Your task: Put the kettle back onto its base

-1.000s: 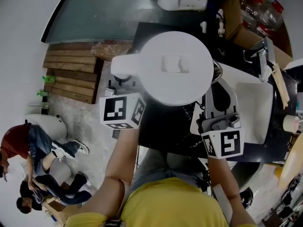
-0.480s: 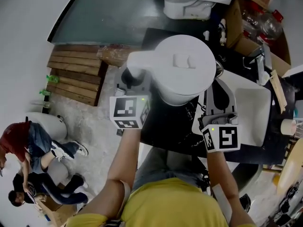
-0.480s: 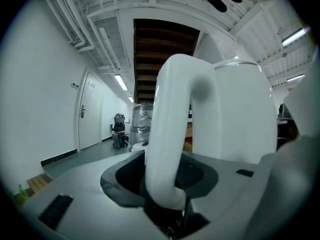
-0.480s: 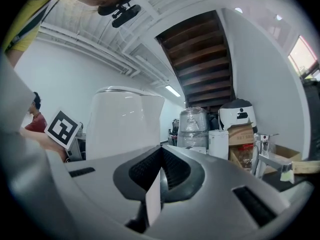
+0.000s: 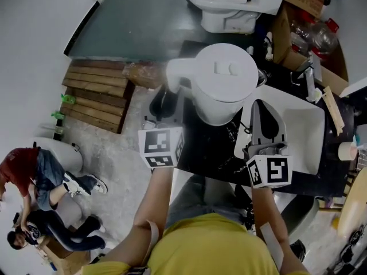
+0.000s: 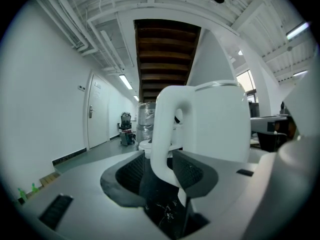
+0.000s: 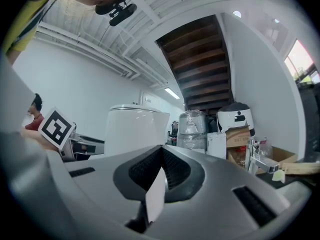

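Observation:
The white kettle (image 5: 226, 87) stands upright on the black counter (image 5: 206, 148); its base is hidden under it. My left gripper (image 5: 166, 105) is at the kettle's left, and its jaws are opening. In the left gripper view the kettle's handle (image 6: 164, 134) still stands between the pads, with a gap on the left side. My right gripper (image 5: 262, 112) is just right of the kettle over the white sink's edge, shut with nothing in it. The right gripper view shows the kettle (image 7: 132, 129) to the left of the right gripper (image 7: 161, 165).
A white sink (image 5: 307, 132) with a tap (image 5: 309, 79) lies at the right. A toilet (image 5: 229, 4) and cardboard boxes (image 5: 298, 10) stand behind the counter. A wooden pallet (image 5: 94, 96) and two people (image 5: 40, 182) are on the floor at the left.
The left gripper's jaws have let go of the kettle's handle and the gripper has drawn back a little towards me. The right gripper has shifted slightly.

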Action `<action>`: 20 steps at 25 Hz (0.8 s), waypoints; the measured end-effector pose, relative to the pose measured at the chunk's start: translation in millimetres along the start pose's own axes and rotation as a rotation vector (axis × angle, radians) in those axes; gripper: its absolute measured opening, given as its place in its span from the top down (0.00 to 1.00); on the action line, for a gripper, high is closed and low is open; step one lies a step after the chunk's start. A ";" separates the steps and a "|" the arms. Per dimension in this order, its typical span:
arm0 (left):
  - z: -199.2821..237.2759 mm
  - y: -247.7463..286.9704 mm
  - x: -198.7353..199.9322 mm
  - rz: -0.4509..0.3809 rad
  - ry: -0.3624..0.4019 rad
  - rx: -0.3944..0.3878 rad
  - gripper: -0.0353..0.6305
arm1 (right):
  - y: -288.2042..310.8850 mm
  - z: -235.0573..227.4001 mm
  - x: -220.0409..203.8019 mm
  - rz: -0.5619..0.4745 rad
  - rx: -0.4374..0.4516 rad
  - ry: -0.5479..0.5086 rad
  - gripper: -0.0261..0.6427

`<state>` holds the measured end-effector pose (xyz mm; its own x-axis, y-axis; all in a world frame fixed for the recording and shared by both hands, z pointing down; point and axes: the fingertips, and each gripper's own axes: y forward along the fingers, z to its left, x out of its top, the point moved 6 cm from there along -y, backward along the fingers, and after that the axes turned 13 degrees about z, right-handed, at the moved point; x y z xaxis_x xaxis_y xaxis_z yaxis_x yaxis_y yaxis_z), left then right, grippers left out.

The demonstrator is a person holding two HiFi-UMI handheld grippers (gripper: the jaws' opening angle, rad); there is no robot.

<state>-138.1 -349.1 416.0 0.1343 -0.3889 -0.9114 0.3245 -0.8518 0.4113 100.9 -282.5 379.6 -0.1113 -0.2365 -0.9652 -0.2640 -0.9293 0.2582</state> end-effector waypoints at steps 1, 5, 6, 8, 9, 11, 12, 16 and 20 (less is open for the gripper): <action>0.7 -5.6 0.8 -0.004 0.001 0.008 0.70 | -3.5 2.6 0.5 -0.001 0.002 -0.002 0.95; -6.5 -29.3 16.2 -0.060 0.035 -0.020 0.71 | -15.6 12.8 5.8 -0.011 0.008 -0.015 0.95; -10.4 -34.5 19.2 -0.071 0.038 -0.037 0.77 | -18.1 15.4 7.7 -0.015 0.011 -0.018 0.95; -19.4 -45.1 25.0 -0.093 0.039 -0.067 0.93 | -22.8 20.3 12.1 -0.025 0.019 -0.026 0.95; -24.6 -49.9 27.5 -0.101 0.042 -0.080 0.93 | -25.2 22.3 14.4 -0.031 0.023 -0.030 0.95; -34.2 -58.3 31.1 -0.105 0.047 -0.108 0.93 | -30.5 26.2 18.8 -0.039 0.031 -0.039 0.95; -37.5 -62.4 32.3 -0.104 0.046 -0.121 0.93 | -33.3 28.6 20.7 -0.042 0.033 -0.042 0.95; -45.1 -79.0 36.8 -0.093 0.039 -0.154 0.93 | -44.9 39.3 28.4 -0.044 0.044 -0.052 0.95; -56.7 -96.1 41.9 -0.089 0.044 -0.186 0.93 | -57.2 48.3 37.3 -0.047 0.063 -0.063 0.95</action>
<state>-110.6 -263.6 337.7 0.1367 -0.2960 -0.9454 0.5035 -0.8011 0.3236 65.6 -224.5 330.8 -0.1572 -0.1729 -0.9723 -0.3294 -0.9190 0.2167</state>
